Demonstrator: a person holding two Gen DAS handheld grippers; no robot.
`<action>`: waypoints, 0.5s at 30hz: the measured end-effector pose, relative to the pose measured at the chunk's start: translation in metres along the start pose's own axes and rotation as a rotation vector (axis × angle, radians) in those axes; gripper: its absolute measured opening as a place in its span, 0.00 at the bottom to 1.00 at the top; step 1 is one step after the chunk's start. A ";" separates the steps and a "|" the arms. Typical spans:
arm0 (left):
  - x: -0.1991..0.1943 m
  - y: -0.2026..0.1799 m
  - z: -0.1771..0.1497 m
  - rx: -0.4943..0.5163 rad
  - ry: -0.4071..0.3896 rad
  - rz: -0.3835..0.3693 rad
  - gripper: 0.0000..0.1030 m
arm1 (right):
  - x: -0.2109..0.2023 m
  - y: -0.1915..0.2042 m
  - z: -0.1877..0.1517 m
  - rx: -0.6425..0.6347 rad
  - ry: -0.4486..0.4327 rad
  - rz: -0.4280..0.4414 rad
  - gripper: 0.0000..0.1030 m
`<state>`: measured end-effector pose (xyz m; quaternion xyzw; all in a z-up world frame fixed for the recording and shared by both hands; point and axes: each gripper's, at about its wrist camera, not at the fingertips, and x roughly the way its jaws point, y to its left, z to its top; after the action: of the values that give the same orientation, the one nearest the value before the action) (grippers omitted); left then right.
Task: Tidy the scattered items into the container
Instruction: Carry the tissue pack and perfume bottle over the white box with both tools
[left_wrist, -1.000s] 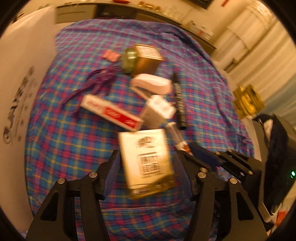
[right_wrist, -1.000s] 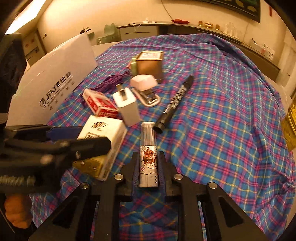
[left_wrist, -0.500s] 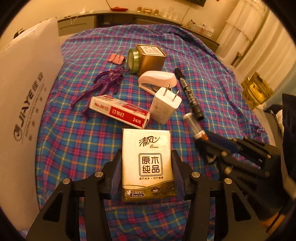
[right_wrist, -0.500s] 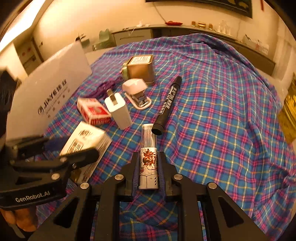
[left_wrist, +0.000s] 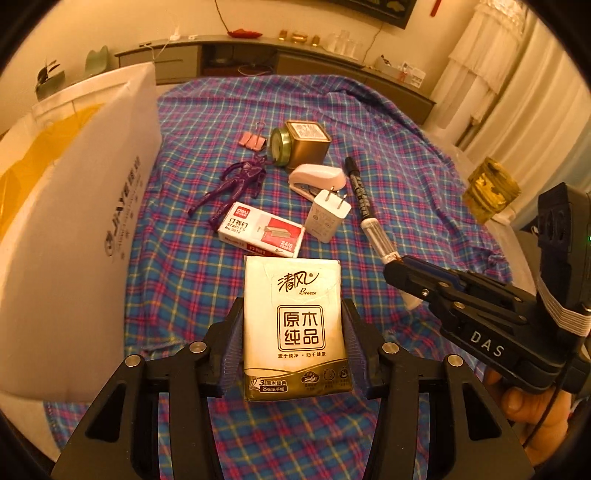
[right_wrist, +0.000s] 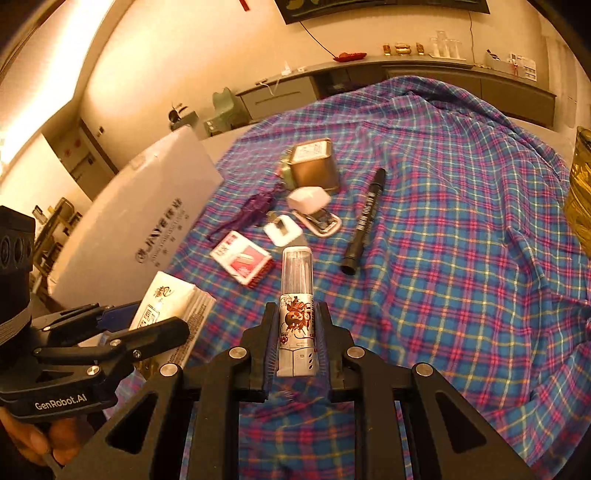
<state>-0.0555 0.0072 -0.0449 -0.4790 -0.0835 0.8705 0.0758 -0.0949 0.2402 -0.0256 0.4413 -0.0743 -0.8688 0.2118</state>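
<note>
White box (left_wrist: 74, 236) stands left of both grippers, so both loads must swing that way. Left gripper (left_wrist: 293, 350), the nearer, clamps a tissue pack (left_wrist: 295, 325); right gripper (right_wrist: 295, 343) pinches a small tube (right_wrist: 296, 314), its length pointing away from the hand. Inside, the box is mostly hidden.

Surface: table under plaid cloth (left_wrist: 406, 147). Items clustered at centre. Tin (left_wrist: 308, 142) at 12 o'clock of cluster, tape roll (left_wrist: 277, 145) against its 9 o'clock side, pink clips (left_wrist: 253, 139) further toward 9. Stapler (left_wrist: 317, 179) just below tin. Marker (left_wrist: 357, 192) at 3 o'clock. Purple figure (left_wrist: 236, 184) at 9. Charger (left_wrist: 328, 216) and staples box (left_wrist: 262, 234) at 6. White box (left_wrist: 74, 229) on far 9 o'clock edge.
</note>
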 end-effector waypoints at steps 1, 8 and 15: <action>-0.005 0.001 -0.001 0.000 -0.002 -0.006 0.50 | -0.002 0.003 -0.001 -0.002 -0.004 0.004 0.20; -0.037 0.008 0.002 0.009 -0.044 -0.025 0.50 | -0.013 0.023 -0.006 -0.013 -0.005 0.018 0.20; -0.066 0.022 0.002 0.006 -0.091 -0.056 0.50 | -0.020 0.056 -0.010 -0.050 0.003 0.032 0.20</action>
<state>-0.0235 -0.0286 0.0057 -0.4362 -0.0979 0.8891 0.0977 -0.0592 0.1988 0.0006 0.4359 -0.0594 -0.8663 0.2365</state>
